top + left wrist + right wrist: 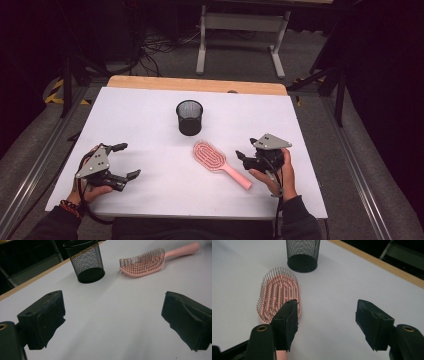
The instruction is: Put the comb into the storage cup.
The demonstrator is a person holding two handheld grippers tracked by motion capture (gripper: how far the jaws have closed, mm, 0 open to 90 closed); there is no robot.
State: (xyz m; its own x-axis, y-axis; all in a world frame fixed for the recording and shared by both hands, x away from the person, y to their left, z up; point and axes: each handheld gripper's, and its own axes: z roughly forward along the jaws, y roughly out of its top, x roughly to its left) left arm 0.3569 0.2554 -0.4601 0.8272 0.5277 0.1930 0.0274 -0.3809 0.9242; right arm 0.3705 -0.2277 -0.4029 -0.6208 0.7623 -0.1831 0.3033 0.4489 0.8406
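White tabletop (pixel 150 125) under dim light, pink hairbrush (pixel 215 159) lying bristles-up near black mesh cup (pixel 189 117), seemingly untouched between wide-open left gripper (pixel 124 161) and parted, empty right gripper (pixel 246 150).

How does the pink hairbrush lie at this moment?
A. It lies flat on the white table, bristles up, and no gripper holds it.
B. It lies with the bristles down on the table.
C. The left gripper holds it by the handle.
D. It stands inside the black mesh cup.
A: the pink hairbrush lies on the white table with bristles up, beside the black mesh cup; the right gripper stands open over bare table.
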